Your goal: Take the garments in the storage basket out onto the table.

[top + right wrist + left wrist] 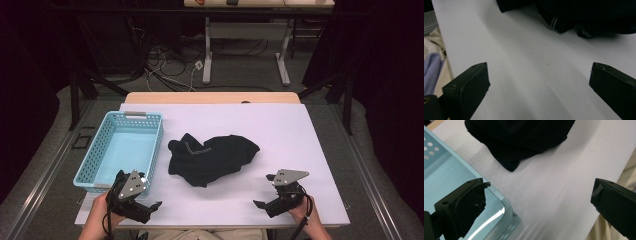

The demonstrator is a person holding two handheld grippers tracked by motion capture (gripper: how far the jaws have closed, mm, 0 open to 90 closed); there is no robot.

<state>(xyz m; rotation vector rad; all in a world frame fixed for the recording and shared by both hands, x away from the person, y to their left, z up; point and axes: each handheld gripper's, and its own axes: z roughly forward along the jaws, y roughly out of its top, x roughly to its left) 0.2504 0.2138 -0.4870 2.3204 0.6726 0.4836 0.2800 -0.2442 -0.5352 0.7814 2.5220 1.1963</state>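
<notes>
Resting at the near left edge of the white table (pixel 300 130), the left gripper (pixel 150 207) has its jaws spread wide and empty beside the near corner of a light blue basket (pixel 90 172), which holds nothing. A crumpled black garment (pixel 212 157) lies at the table's centre, just right of the basket, and a good pickup likely means pinching a thick fold rather than a loose edge. At the near right, the right gripper (pixel 262 202) is likewise open and empty, pointing toward the garment.

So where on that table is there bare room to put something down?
Free: the white table right of the black garment, the strip behind it, and inside the blue basket. Crowded: the gap between basket and garment, near the left gripper.
</notes>
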